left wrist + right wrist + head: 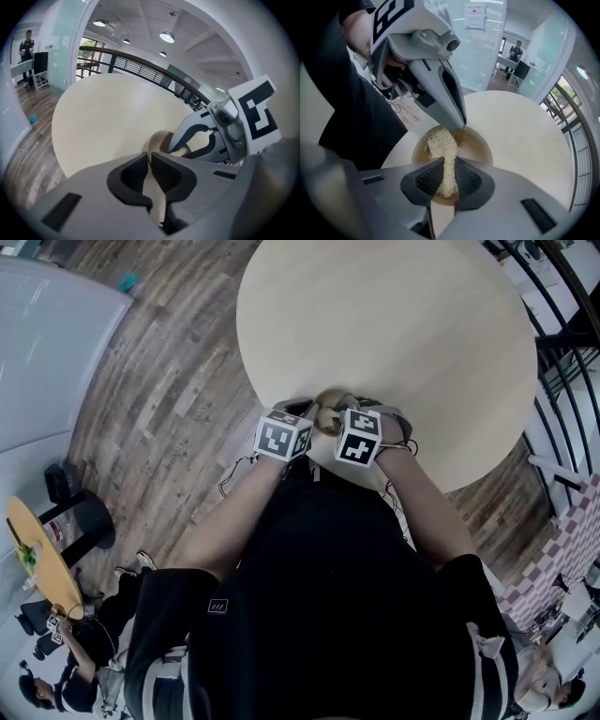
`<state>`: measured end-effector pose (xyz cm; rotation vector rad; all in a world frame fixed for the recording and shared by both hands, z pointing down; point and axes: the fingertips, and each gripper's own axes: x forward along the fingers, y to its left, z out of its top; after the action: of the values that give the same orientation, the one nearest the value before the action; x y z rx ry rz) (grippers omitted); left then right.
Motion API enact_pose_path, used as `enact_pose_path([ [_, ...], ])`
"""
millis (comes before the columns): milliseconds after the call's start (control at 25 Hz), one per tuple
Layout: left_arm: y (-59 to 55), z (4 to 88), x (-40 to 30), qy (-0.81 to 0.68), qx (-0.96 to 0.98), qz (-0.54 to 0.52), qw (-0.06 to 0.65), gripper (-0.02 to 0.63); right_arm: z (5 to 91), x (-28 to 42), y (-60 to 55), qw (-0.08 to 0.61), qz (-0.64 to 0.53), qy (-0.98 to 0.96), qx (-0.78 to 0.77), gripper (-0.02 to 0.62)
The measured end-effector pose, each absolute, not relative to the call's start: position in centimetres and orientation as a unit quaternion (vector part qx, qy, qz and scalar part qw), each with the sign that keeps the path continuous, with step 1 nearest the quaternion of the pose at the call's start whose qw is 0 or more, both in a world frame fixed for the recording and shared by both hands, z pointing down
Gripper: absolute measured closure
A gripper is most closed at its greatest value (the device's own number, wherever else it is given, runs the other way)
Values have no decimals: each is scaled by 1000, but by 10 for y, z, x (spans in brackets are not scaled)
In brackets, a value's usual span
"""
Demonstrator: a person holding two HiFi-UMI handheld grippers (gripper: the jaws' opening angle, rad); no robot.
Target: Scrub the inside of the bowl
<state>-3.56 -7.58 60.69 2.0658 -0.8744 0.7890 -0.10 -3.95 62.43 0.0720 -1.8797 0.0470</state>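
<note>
A small brown bowl (328, 416) sits at the near edge of the round pale table (394, 324), between my two grippers. My left gripper (150, 157) is shut on the bowl's rim (157, 140); in the right gripper view it comes down from above onto the bowl's far rim (476, 143). My right gripper (449, 164) is shut on a pale fibrous scrubber (443, 145), whose free end lies inside the bowl. In the head view the marker cubes hide most of both grippers and the bowl.
The table top (108, 117) stretches bare beyond the bowl. Wood floor surrounds it, with a black railing (562, 324) at the right. A small yellow table (42, 563) and a seated person (84, 652) are at the lower left.
</note>
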Motion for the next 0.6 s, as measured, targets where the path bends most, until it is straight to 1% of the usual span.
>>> enact_pose_path([
  [120, -67, 605, -37, -334, 805, 301, 386, 571, 627, 2, -56, 590, -1, -805, 62, 523],
  [240, -55, 606, -35, -327, 803, 283, 411, 555, 625, 2, -78, 577, 3, -809, 108, 523],
  [360, -46, 607, -31, -315, 796, 268, 442, 546, 620, -5, -93, 563, -19, -814, 139, 523],
  [400, -41, 606, -26, -304, 792, 257, 463, 597, 616, -8, -98, 554, -25, -818, 154, 523],
  [480, -35, 606, -18, -294, 782, 237, 495, 598, 608, -12, -105, 540, -22, -824, 170, 523],
  [600, -42, 606, -25, -317, 783, 240, 478, 598, 610, -14, -99, 546, -11, -824, 152, 523],
])
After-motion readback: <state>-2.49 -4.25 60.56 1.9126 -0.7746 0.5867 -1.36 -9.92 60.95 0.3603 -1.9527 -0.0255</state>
